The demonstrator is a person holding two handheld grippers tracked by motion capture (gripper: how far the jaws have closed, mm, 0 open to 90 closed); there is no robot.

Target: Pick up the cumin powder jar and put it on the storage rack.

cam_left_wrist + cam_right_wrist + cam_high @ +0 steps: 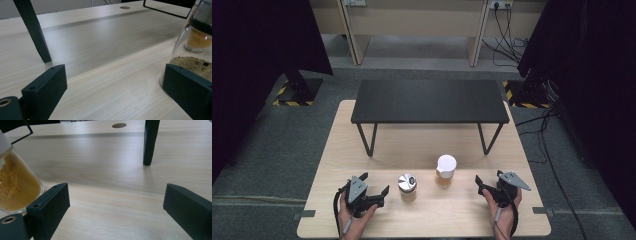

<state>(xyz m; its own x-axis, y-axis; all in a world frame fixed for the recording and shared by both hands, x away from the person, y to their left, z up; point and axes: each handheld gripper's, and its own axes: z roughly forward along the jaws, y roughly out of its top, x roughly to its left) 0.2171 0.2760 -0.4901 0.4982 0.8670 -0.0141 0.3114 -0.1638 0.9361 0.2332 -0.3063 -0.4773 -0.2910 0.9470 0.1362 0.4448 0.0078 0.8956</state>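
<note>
Spice jars are what we have in hand: a silver-capped jar (407, 184) of brownish powder and a white-capped jar (446, 170) of orange powder stand upright near the front edge of the bench (422, 220), side by side but apart, about midway between its front corners. Behind them a small black stand (429, 101) on thin legs spans the back half of the bench. Our left tool (376, 186) rests toward the front left corner with its jaws spread and nothing between them; in the left gripper view the silver-capped jar (192, 57) sits just beyond the far jaw, close enough that we cannot tell whether it touches. Our right tool (488, 181) waits toward the front right corner, jaws likewise spread wide and empty, with the white-capped jar (15, 182) off past its near jaw and clear of it. We judge the main risk to be a sideways knock: both jars are tall and narrow, and a jaw arriving off-centre could tip one or push it into its neighbour. Glass is slick, so a pinch placed high on the cap could let the jar swing or slip. Lifting toward the stand, we could also clip its front edge.
</note>
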